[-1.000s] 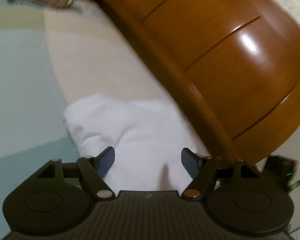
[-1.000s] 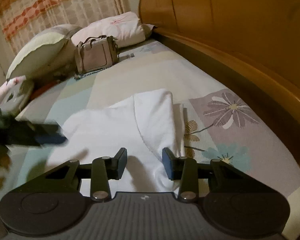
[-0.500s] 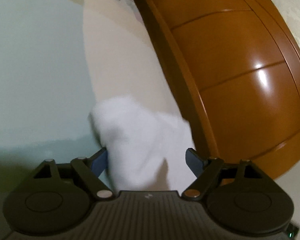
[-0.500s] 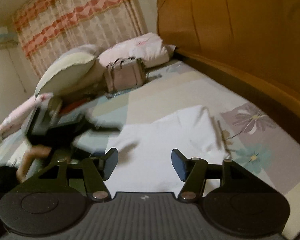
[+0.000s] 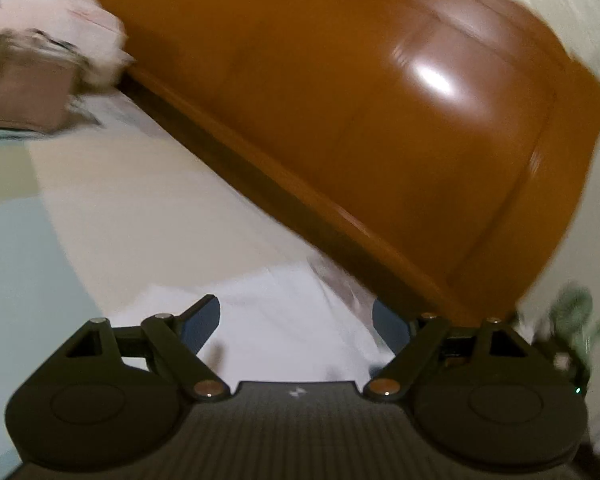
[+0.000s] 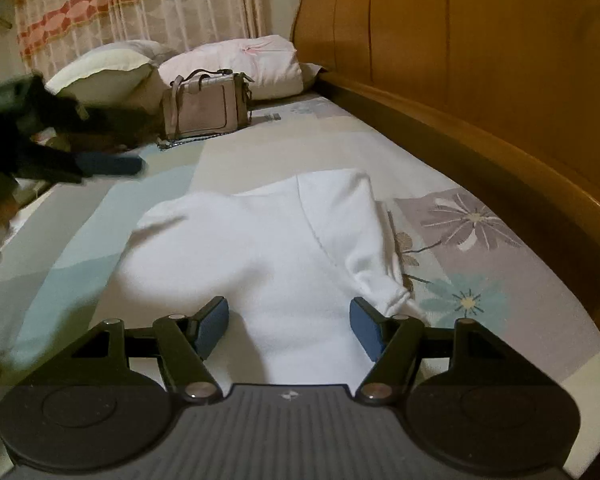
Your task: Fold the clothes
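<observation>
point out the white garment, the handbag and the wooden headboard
white garment (image 6: 260,248), right wrist view, on the flat middle of the cloth
handbag (image 6: 206,110), right wrist view, on its front panel
wooden headboard (image 6: 480,52), right wrist view, on the broad upper panel

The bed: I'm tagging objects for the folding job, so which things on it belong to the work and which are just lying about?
Part of the job:
- white garment
- left tool, jaws opening, nothing gripped
- right tool, jaws opening, nothing gripped

Lying about:
- beige handbag
- pink pillow
- cream pillow
</observation>
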Tool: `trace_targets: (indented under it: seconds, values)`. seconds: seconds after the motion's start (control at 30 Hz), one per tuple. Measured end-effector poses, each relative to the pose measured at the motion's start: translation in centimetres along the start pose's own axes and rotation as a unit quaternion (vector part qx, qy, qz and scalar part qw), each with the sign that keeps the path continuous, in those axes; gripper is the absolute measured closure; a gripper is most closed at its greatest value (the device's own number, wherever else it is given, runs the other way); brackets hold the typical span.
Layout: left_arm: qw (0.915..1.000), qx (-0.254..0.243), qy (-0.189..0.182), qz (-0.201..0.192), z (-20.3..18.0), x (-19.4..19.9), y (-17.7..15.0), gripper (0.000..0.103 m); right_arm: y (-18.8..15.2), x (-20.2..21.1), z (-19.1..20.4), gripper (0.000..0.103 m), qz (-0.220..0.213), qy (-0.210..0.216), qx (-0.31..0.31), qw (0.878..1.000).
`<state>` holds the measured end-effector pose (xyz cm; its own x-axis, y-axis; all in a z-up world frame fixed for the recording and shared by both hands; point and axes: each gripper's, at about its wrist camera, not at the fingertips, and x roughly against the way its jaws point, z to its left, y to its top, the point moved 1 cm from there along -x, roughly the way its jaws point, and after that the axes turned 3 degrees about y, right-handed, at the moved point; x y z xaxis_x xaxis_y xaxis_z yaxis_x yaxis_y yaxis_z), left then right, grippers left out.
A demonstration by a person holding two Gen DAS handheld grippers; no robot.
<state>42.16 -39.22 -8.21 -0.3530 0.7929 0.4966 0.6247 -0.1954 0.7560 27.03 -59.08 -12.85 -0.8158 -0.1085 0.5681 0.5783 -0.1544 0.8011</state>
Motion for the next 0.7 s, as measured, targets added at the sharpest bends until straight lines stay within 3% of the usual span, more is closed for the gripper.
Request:
trace_targets:
  seconds: [0.07,0.1,0.17,0.27,0.3,0.43,0.53,0.6,0.7]
  values:
    - [0.9986,0.01,0.029,0.043,0.5,-2.8,-1.4,0.019,0.1,0.5,0.1,0.03,0.002,-0.001,-0.003,1.0]
    - [0.9967,0.018,0.042,0.066,0.8,-4.0,-1.8,0.024,0.2,0.6,0.1,0.03,0.005,0.0,-0.003,1.0]
    - [0.9972,0.01,0.046,0.058,0.8,-3.2,-2.1,0.023,0.5,1.3,0.4,0.028,0.007,0.0,-0.001,1.0]
    - [0.9957,-0.042,0.074,0.037,-0.5,0.6,-1.8,0.02,2.0,2.5,0.9,0.013,-0.022,-0.003,0.013,1.0]
    - [0.9938,-0.063,0.088,0.025,-0.8,2.2,-1.7,0.015,2.6,2.9,1.0,0.009,-0.031,-0.005,0.018,0.999]
    - [0.9839,-0.101,0.146,0.018,-0.6,6.2,-2.1,0.01,5.7,0.9,2.2,0.009,-0.047,0.011,0.045,0.998]
    - [0.9806,-0.095,0.169,0.031,0.8,7.3,-3.0,0.009,6.2,-3.3,1.6,0.009,-0.014,0.023,0.024,0.999]
    - [0.9777,-0.095,0.182,0.044,1.1,8.3,-4.8,0.008,5.1,-5.9,0.4,0.009,0.019,0.004,0.015,1.0]
    - [0.972,-0.11,0.2,0.056,1.7,9.5,-6.9,0.008,4.4,-6.4,-0.1,0.009,0.02,-0.015,0.023,0.999]
